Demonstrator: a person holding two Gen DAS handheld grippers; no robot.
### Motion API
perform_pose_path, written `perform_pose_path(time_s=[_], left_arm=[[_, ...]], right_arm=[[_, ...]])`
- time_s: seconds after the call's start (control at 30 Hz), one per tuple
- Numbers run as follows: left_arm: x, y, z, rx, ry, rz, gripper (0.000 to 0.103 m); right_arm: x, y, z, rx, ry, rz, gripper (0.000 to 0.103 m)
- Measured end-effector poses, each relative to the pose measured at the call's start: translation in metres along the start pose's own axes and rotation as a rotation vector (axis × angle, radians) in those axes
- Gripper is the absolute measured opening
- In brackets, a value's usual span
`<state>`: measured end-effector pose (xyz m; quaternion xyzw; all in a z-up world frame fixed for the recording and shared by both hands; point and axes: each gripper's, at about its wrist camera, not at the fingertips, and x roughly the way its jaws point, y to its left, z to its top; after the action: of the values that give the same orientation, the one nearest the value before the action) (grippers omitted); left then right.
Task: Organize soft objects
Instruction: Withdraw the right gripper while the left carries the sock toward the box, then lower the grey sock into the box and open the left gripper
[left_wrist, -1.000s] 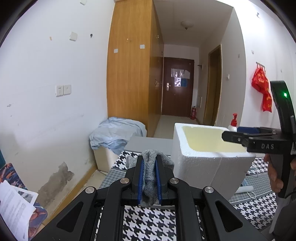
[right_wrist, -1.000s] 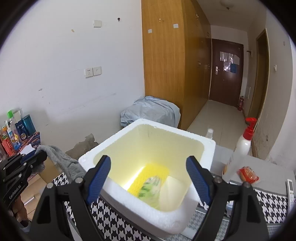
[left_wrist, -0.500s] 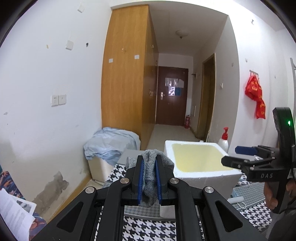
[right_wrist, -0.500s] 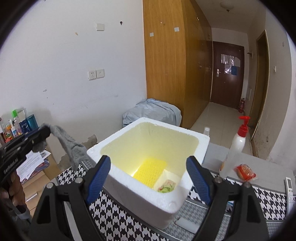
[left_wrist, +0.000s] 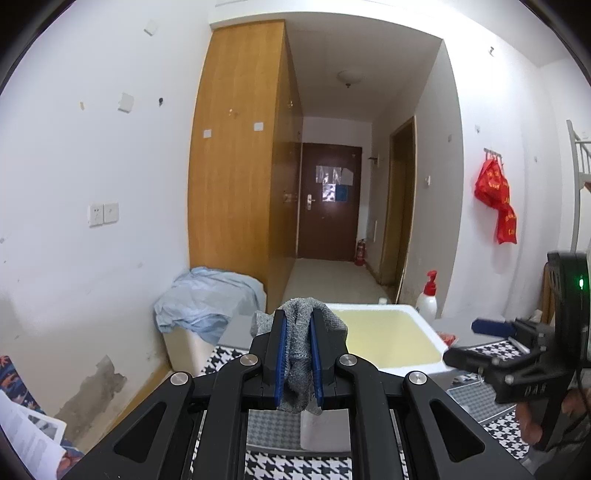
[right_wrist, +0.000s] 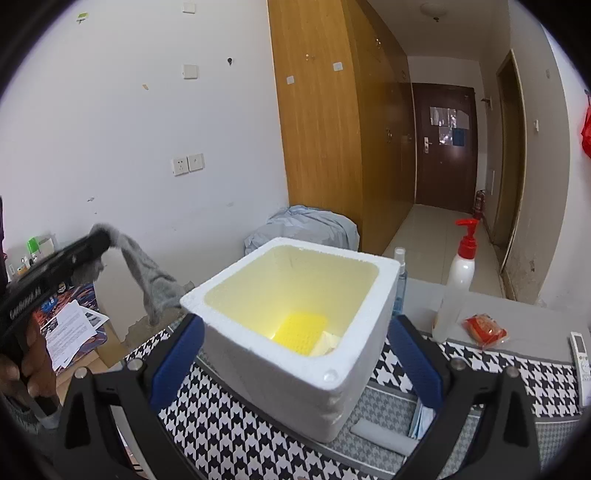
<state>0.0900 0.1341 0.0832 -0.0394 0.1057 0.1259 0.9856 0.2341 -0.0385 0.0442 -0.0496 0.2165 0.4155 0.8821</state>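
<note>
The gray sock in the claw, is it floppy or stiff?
Probably floppy: the gray sock droops in a limp curve below the left claw, which pinches it. It looks like soft knit, likely light, and it bunches between the claw's fingers, so it probably won't slip easily.

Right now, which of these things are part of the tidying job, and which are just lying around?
Part of the job:
- grey sock, clamped in left gripper
- white foam box
- right gripper, open around the box

Lying about:
- pump bottle
- red snack packet
- remote control
- papers
</note>
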Motion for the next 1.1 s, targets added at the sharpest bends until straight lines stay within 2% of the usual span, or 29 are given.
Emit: perform_pose_path(time_s=[0.33,0.6,1.1], left_arm=[[-0.007,-0.015,0.021,0.04,-0.055,-0.038,0.013],[0.006,-0.03,0.029,0.052,-0.027,-0.097,0.013],[0.05,-0.05,0.038,0.072,0.053,-0.177,0.013]], right_arm=[[-0.016,-0.004,-0.012,-0.002,-0.016,0.006,0.101],[-0.027,-0.009,-0.022,0.023,-0.022,0.01,0.101],[-0.043,-0.03,-0.035,0.076,-0.047,-0.051,0.101]])
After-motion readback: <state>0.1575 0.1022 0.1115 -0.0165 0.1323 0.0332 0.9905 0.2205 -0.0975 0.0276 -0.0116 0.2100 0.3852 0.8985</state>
